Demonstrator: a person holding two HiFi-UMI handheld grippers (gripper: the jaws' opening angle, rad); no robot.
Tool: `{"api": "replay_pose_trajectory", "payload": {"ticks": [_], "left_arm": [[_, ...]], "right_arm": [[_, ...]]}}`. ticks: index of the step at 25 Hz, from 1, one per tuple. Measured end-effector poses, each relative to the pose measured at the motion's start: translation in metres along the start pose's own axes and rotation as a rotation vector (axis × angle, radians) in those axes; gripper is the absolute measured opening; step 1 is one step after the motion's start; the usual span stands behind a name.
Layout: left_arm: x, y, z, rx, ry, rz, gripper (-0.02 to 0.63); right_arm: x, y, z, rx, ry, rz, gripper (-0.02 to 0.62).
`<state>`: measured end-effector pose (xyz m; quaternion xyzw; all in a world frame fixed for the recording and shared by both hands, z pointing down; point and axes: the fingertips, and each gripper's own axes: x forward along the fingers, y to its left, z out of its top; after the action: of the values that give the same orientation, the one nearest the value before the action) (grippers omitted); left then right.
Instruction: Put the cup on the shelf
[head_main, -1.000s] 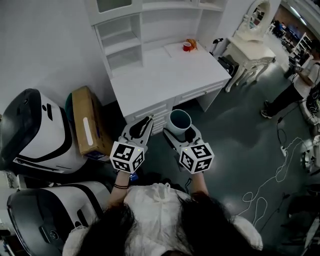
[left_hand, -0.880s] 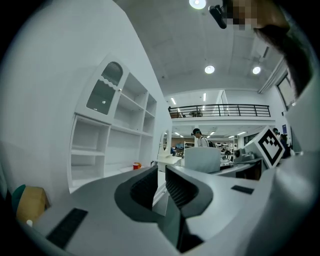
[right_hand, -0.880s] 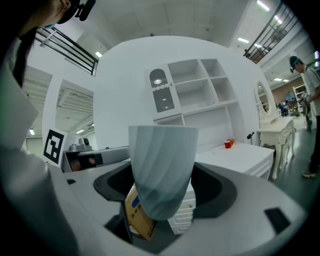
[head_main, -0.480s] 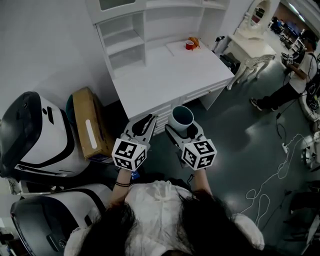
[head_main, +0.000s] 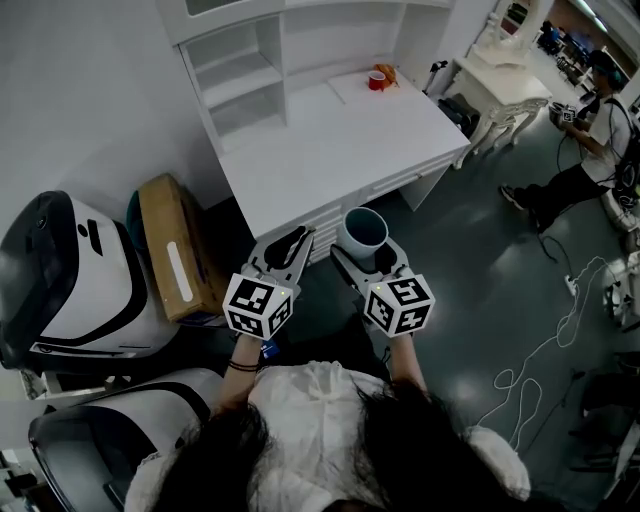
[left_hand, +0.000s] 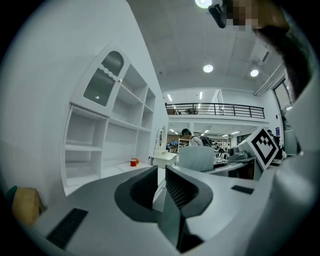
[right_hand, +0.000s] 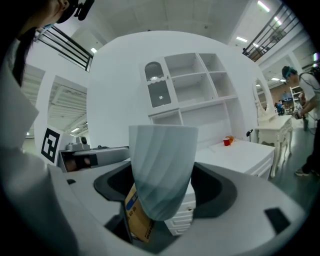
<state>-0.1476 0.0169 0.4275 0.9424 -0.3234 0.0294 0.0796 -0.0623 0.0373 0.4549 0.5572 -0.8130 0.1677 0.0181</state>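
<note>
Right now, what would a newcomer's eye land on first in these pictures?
First the pale blue-grey cup, held upright in the right gripper in front of the white desk. The left gripper beside it holds nothing, its jaws nearly together. Next comes the open white shelf unit at the desk's back, with a small red cup on the desktop's far end.

Saw pale grey-blue ribbed cup (head_main: 361, 232) upright, mouth up, clamped in right gripper (head_main: 365, 247). Hung in air, well apart from white open-fronted shelf (head_main: 245, 75).
</note>
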Motion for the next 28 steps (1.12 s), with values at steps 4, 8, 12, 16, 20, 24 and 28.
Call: {"api": "replay_pose_trajectory", "payload": {"ticks": [4, 8, 12, 16, 20, 24, 28], "left_arm": [[0.026, -0.002, 0.002, -0.007, -0.004, -0.014, 0.057], [0.061, 0.0, 0.008, -0.004, -0.019, 0.016, 0.057], [0.098, 0.008, 0.014, -0.01, -0.025, 0.054, 0.057], [0.136, 0.012, 0.023, -0.011, -0.04, 0.092, 0.057], [0.169, 0.011, 0.03, -0.003, -0.045, 0.116, 0.057], [0.201, 0.008, 0.036, 0.006, -0.049, 0.137, 0.057], [0.228, 0.004, 0.038, 0.008, -0.053, 0.155, 0.057]], "right_arm": [[0.008, -0.022, 0.004, 0.005, 0.004, 0.008, 0.357], [0.02, -0.054, 0.019, -0.006, -0.002, 0.032, 0.357], [0.035, -0.086, 0.036, -0.018, 0.002, 0.064, 0.357], [0.05, -0.119, 0.051, -0.036, 0.01, 0.098, 0.357], [0.059, -0.149, 0.063, -0.041, 0.014, 0.128, 0.357], [0.067, -0.176, 0.073, -0.047, 0.014, 0.157, 0.357], [0.073, -0.202, 0.078, -0.051, 0.019, 0.177, 0.357]]}}
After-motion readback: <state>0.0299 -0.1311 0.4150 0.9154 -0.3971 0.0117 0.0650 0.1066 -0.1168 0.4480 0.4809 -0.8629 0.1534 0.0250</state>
